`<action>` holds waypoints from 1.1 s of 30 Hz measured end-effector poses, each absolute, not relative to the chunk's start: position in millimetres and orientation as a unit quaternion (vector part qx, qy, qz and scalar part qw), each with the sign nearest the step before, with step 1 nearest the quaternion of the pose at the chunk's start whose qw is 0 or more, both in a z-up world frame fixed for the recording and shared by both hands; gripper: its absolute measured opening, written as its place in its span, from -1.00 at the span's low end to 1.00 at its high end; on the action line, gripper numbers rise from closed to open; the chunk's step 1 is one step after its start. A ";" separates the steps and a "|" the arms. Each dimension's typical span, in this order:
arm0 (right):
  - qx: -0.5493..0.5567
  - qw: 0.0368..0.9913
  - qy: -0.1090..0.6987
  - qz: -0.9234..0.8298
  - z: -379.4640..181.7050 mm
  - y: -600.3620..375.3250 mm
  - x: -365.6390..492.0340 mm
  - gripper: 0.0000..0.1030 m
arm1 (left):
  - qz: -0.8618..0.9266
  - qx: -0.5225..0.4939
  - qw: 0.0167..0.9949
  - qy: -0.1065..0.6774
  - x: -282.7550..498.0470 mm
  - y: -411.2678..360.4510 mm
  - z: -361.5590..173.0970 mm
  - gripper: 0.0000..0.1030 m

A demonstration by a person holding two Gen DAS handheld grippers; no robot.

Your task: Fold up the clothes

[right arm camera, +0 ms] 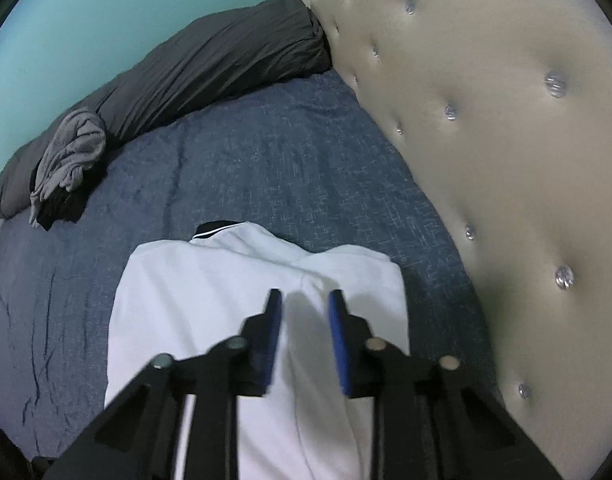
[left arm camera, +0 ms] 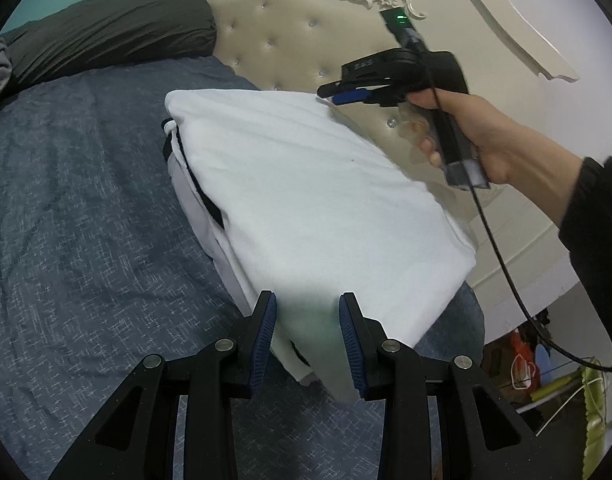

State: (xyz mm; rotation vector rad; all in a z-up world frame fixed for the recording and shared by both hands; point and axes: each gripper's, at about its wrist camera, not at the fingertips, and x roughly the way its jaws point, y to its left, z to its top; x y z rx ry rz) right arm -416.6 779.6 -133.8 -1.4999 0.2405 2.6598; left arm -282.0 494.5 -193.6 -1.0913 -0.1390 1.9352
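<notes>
A blue bedspread (right arm camera: 234,168) fills the left of both views, headboard (right arm camera: 485,140) at right, where the left gripper (left arm camera: 307,320) clamps the folded white shirt's (left arm camera: 306,200) near corner while the right gripper (right arm camera: 304,312), jaws part-open and empty, hovers over it.

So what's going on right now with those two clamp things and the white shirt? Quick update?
Left gripper clamped on the near edge of the white shirt. Right gripper empty, jaws apart above the shirt. Shirt lies folded on the blue bedspread. Nothing in the way.

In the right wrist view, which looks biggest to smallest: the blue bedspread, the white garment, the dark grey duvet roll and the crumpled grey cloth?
1. Blue bedspread
2. White garment, though nearness to the camera enlarges it
3. Dark grey duvet roll
4. Crumpled grey cloth
</notes>
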 end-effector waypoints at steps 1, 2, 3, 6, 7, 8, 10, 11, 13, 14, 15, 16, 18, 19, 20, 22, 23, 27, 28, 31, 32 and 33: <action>-0.491 0.044 0.073 0.867 -135.7 778.6 -418.9 -0.91 | 0.779 -0.440 0.443 -0.057 -282.3 494.1 -194.2 -0.31; -0.491 0.049 0.070 0.867 -136.8 778.1 -420.7 -0.95 | 0.780 -0.438 0.443 -0.055 -281.9 494.2 -194.1 -0.31; -0.488 0.053 0.070 0.869 -136.4 778.6 -421.4 -0.96 | 0.781 -0.437 0.444 -0.053 -281.3 494.5 -193.8 -0.31; -0.485 0.073 0.046 0.870 -136.6 776.5 -427.2 -0.98 | 0.784 -0.431 0.445 -0.047 -279.6 495.5 -193.0 -0.31; -0.484 0.080 0.041 0.870 -136.6 777.0 -428.3 -0.99 | 0.784 -0.431 0.445 -0.048 -279.6 495.6 -193.5 -0.31; -0.482 0.087 0.037 0.871 -136.4 778.1 -429.7 -0.99 | 0.784 -0.431 0.445 -0.048 -279.4 495.8 -194.5 -0.31; -0.480 0.099 0.032 0.871 -137.6 780.6 -432.9 -0.99 | 0.784 -0.431 0.445 -0.048 -278.9 496.2 -196.8 -0.31; -0.480 0.104 0.030 0.870 -138.7 781.6 -434.3 -0.99 | 0.784 -0.431 0.445 -0.049 -278.5 495.8 -197.0 -0.31; -0.486 0.104 0.029 0.867 -143.5 780.7 -436.1 -0.99 | 0.782 -0.432 0.445 -0.054 -279.4 495.0 -197.9 -0.31; -0.490 0.104 0.028 0.865 -146.1 780.3 -437.0 -0.99 | 0.782 -0.433 0.445 -0.056 -279.9 494.6 -198.5 -0.31; -0.496 0.106 0.027 0.862 -148.5 780.9 -437.8 -0.99 | 0.781 -0.434 0.445 -0.059 -280.4 494.2 -199.0 -0.31; -0.502 0.107 0.026 0.858 -151.0 781.6 -438.5 -0.98 | 0.780 -0.434 0.446 -0.059 -280.9 493.9 -199.2 -0.31; -0.508 0.116 0.031 0.853 -153.5 785.1 -438.8 -0.98 | 0.779 -0.434 0.448 -0.060 -281.6 493.4 -199.4 -0.31; -0.509 0.121 0.034 0.852 -152.2 787.2 -437.1 -0.97 | 0.779 -0.435 0.447 -0.059 -281.8 493.4 -199.1 -0.31; -0.509 0.127 0.036 0.850 -151.0 789.4 -435.4 -0.97 | 0.779 -0.436 0.446 -0.059 -281.9 493.5 -198.8 -0.31; -0.508 0.137 0.043 0.849 -147.4 793.3 -431.2 -0.97 | 0.780 -0.436 0.446 -0.058 -282.5 493.1 -196.7 -0.31; -0.502 0.137 0.047 0.853 -142.2 794.3 -426.9 -0.97 | 0.780 -0.436 0.446 -0.057 -282.7 492.8 -195.4 -0.31; -0.484 0.140 0.053 0.862 -121.2 795.8 -407.0 -0.97 | 0.783 -0.436 0.439 -0.059 -285.0 489.2 -188.2 -0.31; -0.483 0.138 0.052 0.863 -116.0 795.0 -400.7 -0.97 | 0.785 -0.436 0.437 -0.059 -285.1 487.5 -185.9 -0.31; -0.482 0.131 0.049 0.865 -104.4 789.4 -382.6 -0.96 | 0.789 -0.436 0.430 -0.059 -284.3 481.2 -177.1 -0.31; -0.481 0.129 0.051 0.866 -101.6 787.4 -375.9 -0.96 | 0.790 -0.436 0.427 -0.059 -283.8 478.6 -173.7 -0.31; -0.481 0.127 0.053 0.866 -98.9 785.5 -369.3 -0.96 | 0.792 -0.435 0.425 -0.058 -283.0 476.0 -170.5 -0.31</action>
